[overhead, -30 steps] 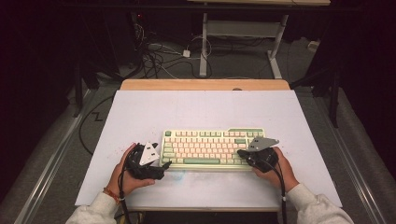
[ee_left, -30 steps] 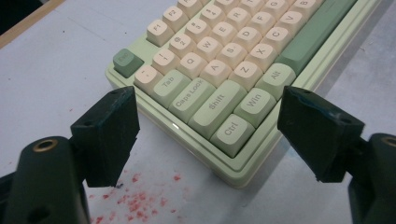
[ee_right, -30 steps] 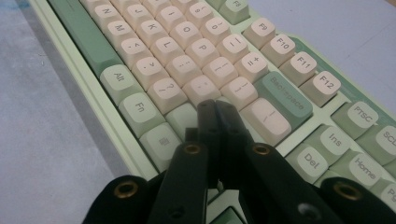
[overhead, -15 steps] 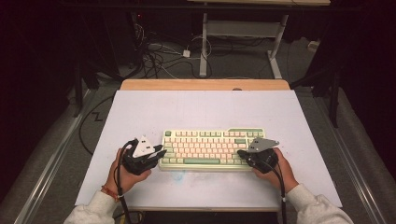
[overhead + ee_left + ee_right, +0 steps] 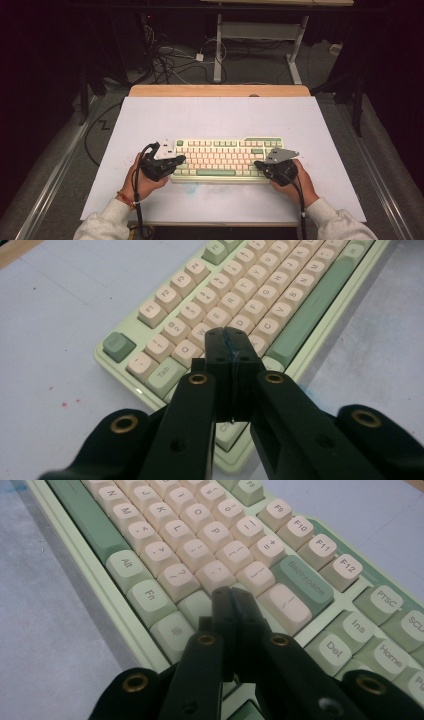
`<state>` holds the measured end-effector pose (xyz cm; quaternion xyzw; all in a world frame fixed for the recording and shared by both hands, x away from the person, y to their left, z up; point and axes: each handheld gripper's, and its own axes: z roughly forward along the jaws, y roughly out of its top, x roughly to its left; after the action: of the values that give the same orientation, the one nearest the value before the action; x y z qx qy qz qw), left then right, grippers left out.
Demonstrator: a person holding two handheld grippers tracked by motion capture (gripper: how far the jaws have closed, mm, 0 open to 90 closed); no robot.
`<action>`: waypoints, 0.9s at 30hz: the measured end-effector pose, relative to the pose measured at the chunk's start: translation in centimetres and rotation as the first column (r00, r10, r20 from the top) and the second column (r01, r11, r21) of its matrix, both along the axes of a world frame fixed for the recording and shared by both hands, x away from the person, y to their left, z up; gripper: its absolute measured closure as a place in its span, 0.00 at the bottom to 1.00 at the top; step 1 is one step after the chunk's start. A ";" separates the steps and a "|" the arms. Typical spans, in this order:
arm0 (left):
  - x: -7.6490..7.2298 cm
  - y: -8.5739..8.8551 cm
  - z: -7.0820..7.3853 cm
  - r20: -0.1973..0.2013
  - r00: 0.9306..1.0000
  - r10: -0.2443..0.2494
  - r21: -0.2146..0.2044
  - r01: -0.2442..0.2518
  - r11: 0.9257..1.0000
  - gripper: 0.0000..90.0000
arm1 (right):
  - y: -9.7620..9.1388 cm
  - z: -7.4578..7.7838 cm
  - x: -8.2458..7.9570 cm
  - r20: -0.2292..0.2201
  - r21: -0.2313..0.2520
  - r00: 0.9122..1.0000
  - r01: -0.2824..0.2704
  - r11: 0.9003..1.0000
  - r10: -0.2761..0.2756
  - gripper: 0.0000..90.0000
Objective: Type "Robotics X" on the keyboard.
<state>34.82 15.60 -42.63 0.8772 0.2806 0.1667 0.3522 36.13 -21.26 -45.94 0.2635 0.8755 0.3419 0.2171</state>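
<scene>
Item: dim room, cables (image 5: 170, 62) on its floor; white-topped bench (image 5: 220, 117). Near its front edge lies a green-and-cream keyboard (image 5: 227, 159), flat and square to the person. Left gripper (image 5: 179, 160) over the keyboard's left end, jaws just closed together on nothing; right gripper (image 5: 259, 164) at the right end, jaws together, empty. Judged early: typing poised, no key visibly pressed.

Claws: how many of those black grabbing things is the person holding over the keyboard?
2. The left claw is over the left end of the keyboard, its jaws shut with nothing between them. The right claw is over the right end, jaws shut too.
</scene>
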 end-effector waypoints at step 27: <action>2.3 -4.8 -2.0 -0.057 0.995 -0.079 0.086 0.084 0.993 0.97 | 0.0 0.0 0.0 0.005 -0.006 1.000 -0.004 1.000 0.004 1.00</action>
<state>37.07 10.82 -44.60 0.9067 0.2463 0.1407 0.3121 36.09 -21.26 -45.95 0.2601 0.8765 0.3404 0.2195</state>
